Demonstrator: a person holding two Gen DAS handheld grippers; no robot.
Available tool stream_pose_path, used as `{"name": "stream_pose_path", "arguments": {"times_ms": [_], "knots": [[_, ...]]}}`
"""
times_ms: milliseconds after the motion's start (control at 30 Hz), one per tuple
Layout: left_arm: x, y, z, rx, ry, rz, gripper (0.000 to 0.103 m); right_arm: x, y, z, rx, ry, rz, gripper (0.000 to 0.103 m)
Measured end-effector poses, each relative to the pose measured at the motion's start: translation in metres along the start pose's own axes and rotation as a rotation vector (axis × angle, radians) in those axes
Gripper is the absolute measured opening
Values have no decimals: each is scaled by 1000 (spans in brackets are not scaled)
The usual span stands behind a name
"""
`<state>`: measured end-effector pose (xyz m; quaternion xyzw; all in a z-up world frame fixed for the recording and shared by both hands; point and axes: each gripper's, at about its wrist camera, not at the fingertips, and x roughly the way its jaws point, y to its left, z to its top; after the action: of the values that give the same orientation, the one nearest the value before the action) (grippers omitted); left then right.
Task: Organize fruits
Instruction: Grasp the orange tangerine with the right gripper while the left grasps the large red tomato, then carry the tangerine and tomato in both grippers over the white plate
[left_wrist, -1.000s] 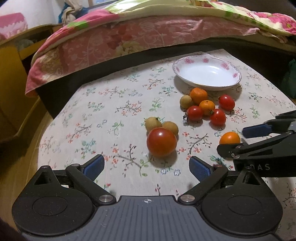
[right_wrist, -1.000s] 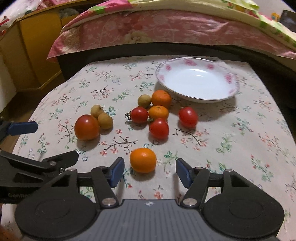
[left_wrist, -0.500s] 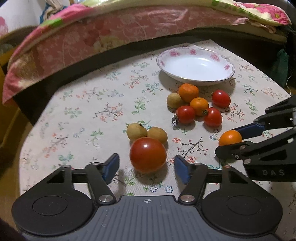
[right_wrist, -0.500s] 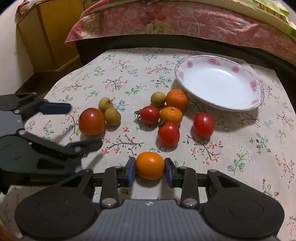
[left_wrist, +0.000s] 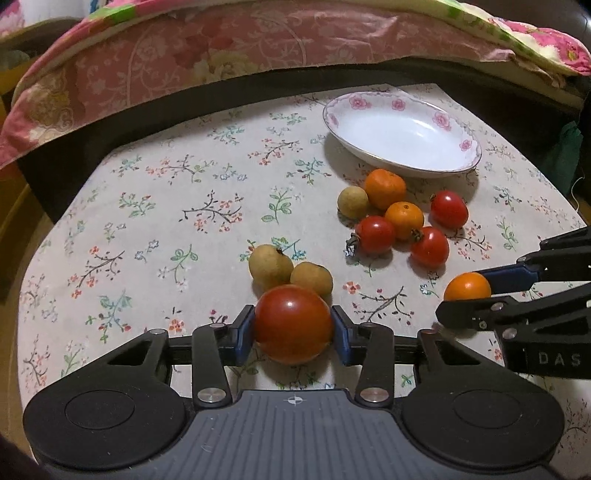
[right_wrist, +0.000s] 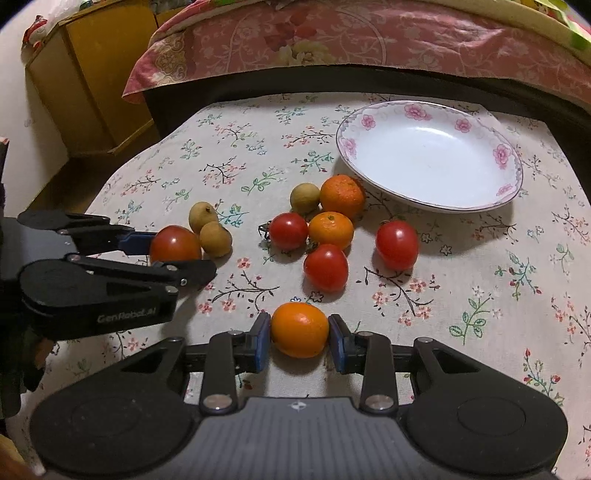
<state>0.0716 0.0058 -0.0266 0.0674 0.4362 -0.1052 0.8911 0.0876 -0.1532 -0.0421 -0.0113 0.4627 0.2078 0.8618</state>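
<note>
While both pinches look set, we flag slips: left hand-held gripper (left_wrist: 293, 328), jaws just closing, clamps the big tomato (left_wrist: 293, 323) on the counter (left_wrist: 155, 206), touching two longans (left_wrist: 290, 271) (lifting may roll them). Right hand-held gripper (right_wrist: 299, 338) grips the small orange (right_wrist: 299, 329); round skin could squirt out. Plate (right_wrist: 511, 190) sits empty, well apart.

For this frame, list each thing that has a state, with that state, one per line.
Left claw: has just been closing, pads now on the big tomato.
Right claw: shut on the small orange.
Big tomato: gripped, on the cloth, against two longans.
Small orange: gripped, on the cloth.
Plate: upright, holds nothing.
Fruit cluster: loose on the cloth beside the plate.
</note>
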Motion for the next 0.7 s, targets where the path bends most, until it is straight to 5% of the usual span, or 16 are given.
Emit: {"name": "stream_pose_path", "arguments": {"times_ms": [300, 433, 700], "knots": [[-18, 0, 9, -38, 7, -25, 50, -15, -7, 4, 42, -14, -34, 33], [-16, 4, 16, -83, -8, -93, 50, -24, -14, 8, 76, -39, -40, 33], [0, -12, 61, -77, -57, -162, 51, -28, -37, 31, 126, -82, -67, 33]]}}
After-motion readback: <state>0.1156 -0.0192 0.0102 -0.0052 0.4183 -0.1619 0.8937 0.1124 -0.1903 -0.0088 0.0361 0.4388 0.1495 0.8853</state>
